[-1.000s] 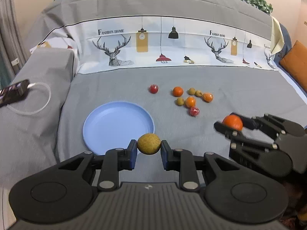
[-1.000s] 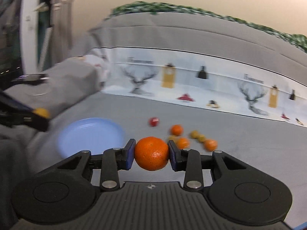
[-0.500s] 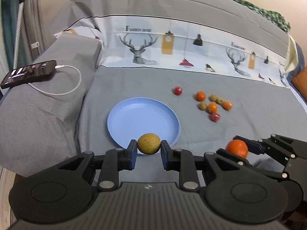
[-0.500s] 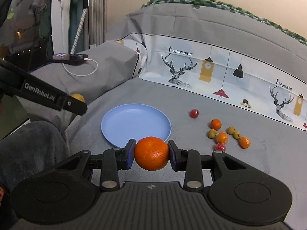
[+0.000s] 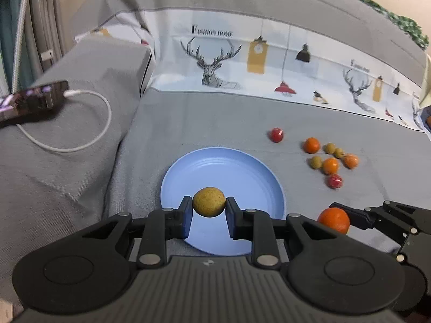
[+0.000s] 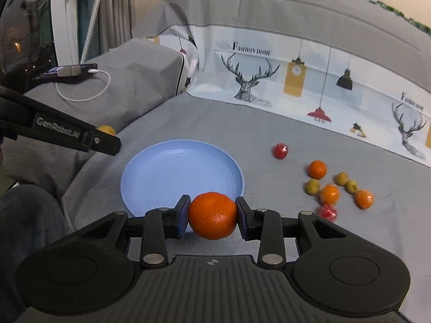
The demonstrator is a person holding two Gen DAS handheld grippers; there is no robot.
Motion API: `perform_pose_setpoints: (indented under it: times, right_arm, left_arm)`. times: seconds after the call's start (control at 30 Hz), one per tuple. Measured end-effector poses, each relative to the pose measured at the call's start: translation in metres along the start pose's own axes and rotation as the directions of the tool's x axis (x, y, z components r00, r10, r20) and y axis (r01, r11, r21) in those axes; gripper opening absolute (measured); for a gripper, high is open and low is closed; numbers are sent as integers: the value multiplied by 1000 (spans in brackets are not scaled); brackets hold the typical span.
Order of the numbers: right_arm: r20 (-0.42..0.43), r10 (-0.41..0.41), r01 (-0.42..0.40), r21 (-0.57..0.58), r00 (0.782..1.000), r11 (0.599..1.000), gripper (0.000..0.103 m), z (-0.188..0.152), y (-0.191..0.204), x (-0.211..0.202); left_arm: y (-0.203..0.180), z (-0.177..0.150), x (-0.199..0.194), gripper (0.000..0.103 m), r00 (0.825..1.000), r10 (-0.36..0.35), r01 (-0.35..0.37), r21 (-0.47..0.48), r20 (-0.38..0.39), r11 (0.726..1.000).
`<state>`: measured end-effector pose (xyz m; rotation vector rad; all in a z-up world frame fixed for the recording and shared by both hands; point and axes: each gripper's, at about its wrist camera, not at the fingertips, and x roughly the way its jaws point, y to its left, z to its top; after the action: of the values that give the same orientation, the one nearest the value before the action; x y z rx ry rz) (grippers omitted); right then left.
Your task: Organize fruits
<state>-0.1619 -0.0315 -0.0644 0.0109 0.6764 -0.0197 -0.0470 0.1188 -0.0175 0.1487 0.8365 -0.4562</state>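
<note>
My left gripper (image 5: 209, 206) is shut on a round yellow-brown fruit (image 5: 208, 201), held above the near part of the bare blue plate (image 5: 242, 172). My right gripper (image 6: 212, 216) is shut on a large orange (image 6: 212, 215) just past the plate's (image 6: 172, 169) near right rim. In the left wrist view the right gripper and its orange (image 5: 334, 219) sit low right of the plate. In the right wrist view the left gripper's arm crosses the left side, the yellow fruit (image 6: 106, 129) peeking behind its tip. Several small oranges, green and red fruits (image 6: 330, 193) lie scattered on the grey cover.
A phone (image 5: 29, 102) with a white cable (image 5: 94, 134) lies on the grey-covered armrest at left. A printed deer-pattern cloth (image 5: 215, 62) covers the sofa back. One red fruit (image 5: 276, 134) lies apart, beyond the plate.
Both grippers moved left toward the plate with their fruits still held. The plate now sits directly under the left gripper's fruit, and the scattered fruits have shifted right in view.
</note>
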Motion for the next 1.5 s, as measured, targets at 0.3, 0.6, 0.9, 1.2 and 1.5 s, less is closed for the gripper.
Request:
perform_pose_setpoints:
  times: [0.3,0.6,0.9,1.2,1.5]
  right_arm:
    - [-82,14,-14,2,997,1000,37,8,9,78]
    - [-136,28,-37,-60,990,998,37,4,15,118]
    - [-126,5,-16,-88,992,996,71,13,16,119]
    - [-111,-9,3,-53,994,999,101,-6,6,22]
    - [-10,-26,27,38,1000,999,102,-24,18,-63]
  left_arm:
    - [4,5,78,29,997,18,-17,9,-81,1000]
    - [8,1,123,29,988,54,-50,29,-145,998]
    - [11,4,116,102,994,37,-35,25,-100,999]
    - [-15,-27,19,103,999,32,-30,84,-25,996]
    - [-25,-50,-59,103,996,81,-83,44,36,996]
